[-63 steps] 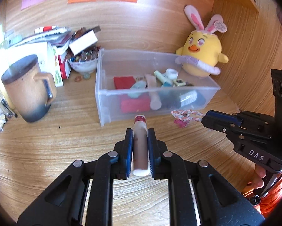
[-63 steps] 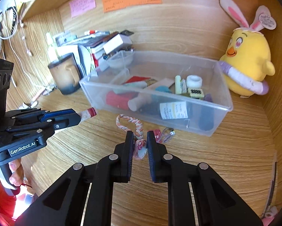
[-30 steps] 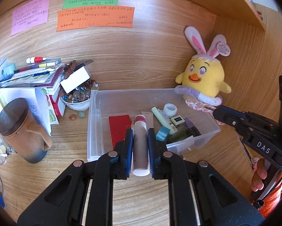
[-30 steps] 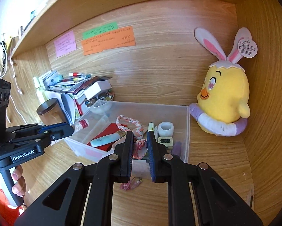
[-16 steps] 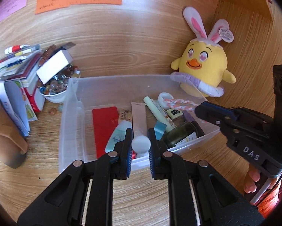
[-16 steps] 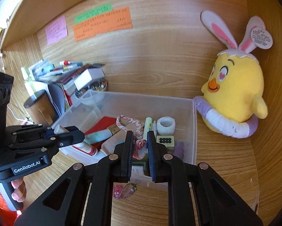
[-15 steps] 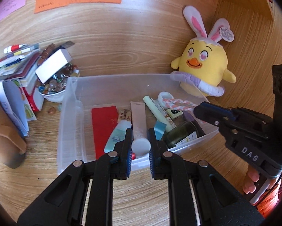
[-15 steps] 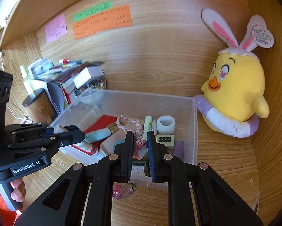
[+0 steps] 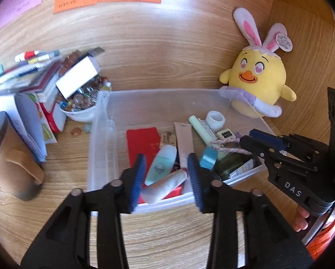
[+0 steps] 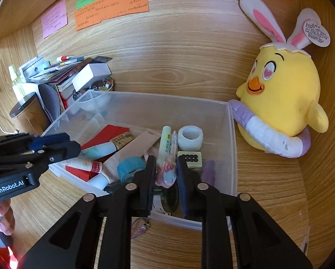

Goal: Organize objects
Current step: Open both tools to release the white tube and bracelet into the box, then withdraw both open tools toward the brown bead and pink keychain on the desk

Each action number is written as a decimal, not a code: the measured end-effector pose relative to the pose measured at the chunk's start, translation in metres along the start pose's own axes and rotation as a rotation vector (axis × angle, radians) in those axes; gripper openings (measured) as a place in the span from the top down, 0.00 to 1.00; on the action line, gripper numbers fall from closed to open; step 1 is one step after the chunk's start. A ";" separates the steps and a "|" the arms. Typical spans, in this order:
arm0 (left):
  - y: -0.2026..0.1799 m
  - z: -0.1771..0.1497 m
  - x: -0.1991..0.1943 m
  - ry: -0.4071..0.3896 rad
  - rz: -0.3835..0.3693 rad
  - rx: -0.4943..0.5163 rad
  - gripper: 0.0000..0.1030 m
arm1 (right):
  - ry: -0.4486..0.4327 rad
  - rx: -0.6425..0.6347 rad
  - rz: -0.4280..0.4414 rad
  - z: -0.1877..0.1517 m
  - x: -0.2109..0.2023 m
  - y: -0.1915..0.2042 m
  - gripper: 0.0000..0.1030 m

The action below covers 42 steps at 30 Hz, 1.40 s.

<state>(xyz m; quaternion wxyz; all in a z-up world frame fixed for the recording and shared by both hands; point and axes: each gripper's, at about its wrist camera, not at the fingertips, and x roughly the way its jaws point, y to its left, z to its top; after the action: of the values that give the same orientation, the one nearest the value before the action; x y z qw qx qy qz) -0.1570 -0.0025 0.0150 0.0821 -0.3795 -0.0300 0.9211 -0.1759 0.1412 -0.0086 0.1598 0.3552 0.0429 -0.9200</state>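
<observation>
A clear plastic bin (image 9: 100, 148) (image 10: 232, 148) on the wooden desk holds several small items. My left gripper (image 9: 167, 177) (image 10: 64, 144) hovers over the bin's near left part. Its jaws are opening, and the white tube with a red cap (image 9: 165, 186) (image 10: 84, 164) lies loose in the bin below them. My right gripper (image 10: 166, 179) (image 9: 245, 142) is over the bin's near right part, its jaws also opening. A pink charm (image 10: 166, 174) sits blurred between the pads and looks loose. Its pink-and-white braided cord (image 9: 223, 144) trails over the contents.
A yellow plush chick (image 9: 257, 85) (image 10: 284, 103) stands right of the bin against the back wall. To the left are a bowl of marbles (image 9: 82, 105), stacked books (image 9: 33, 78) and a brown mug (image 9: 8, 161). A small pink trinket (image 10: 140, 226) lies on the desk before the bin.
The left jaws have spread and the tube has dropped from them into the bin. The right jaws have widened a little around the charm. Both grippers have sunk closer to the bin.
</observation>
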 end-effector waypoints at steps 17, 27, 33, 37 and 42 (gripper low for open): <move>-0.026 -0.018 -0.052 -0.084 0.029 0.081 0.12 | -0.062 -0.024 -0.004 -0.012 -0.055 0.004 0.43; -0.027 -0.063 -0.049 0.021 0.026 0.058 0.07 | -0.047 0.002 -0.012 -0.033 -0.075 -0.006 0.37; -0.031 -0.094 -0.051 0.068 0.022 0.048 0.07 | -0.026 -0.033 -0.032 -0.046 -0.078 -0.001 0.32; -0.038 -0.111 -0.050 0.105 -0.017 0.054 0.07 | -0.008 -0.041 -0.036 -0.051 -0.074 0.001 0.27; -0.058 -0.131 -0.044 0.143 -0.020 0.119 0.22 | 0.035 -0.030 -0.026 -0.056 -0.063 0.002 0.27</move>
<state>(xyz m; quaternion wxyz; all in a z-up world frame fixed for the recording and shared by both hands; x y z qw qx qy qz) -0.0266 0.0456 -0.0406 0.1156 -0.4383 0.0269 0.8910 -0.0953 0.1667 -0.0086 0.1521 0.3683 0.0640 -0.9149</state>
